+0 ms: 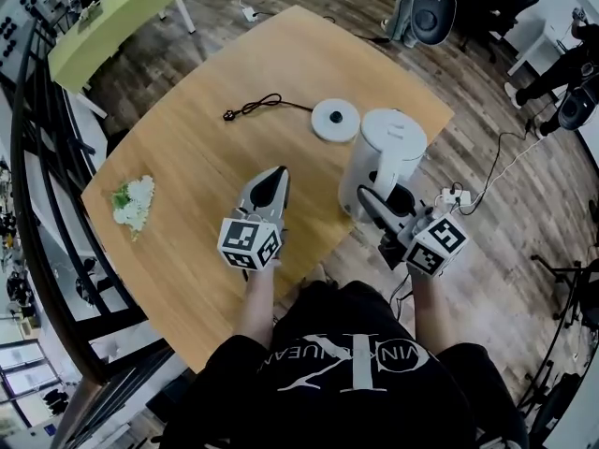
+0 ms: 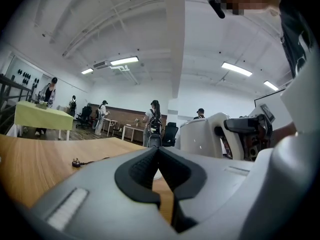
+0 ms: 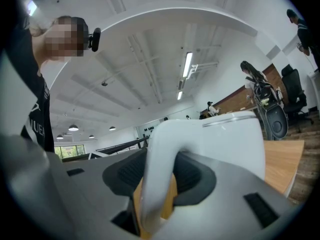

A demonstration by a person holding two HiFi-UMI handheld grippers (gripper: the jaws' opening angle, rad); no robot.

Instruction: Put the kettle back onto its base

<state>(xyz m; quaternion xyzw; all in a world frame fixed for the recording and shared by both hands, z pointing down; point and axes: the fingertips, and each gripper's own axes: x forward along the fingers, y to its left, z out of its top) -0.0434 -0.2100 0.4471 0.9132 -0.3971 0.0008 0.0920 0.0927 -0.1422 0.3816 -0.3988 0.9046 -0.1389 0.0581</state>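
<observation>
**Kettle in your right gripper, off its base**

Your right gripper (image 3: 160,181) is clamped on the curved handle (image 3: 157,149) of the white plastic electric kettle (image 1: 386,152). The kettle's body stands upright directly ahead of those jaws, at the near edge of the light wooden table (image 1: 187,166). The round white kettle base (image 1: 335,120) lies on the table beyond that gripper and to its left, beside the kettle and not under it. The base's black power cord (image 1: 255,107) trails further left. Your left gripper (image 1: 269,185) hangs over the table to the left of the kettle, jaws pressed together with nothing between them.
</observation>
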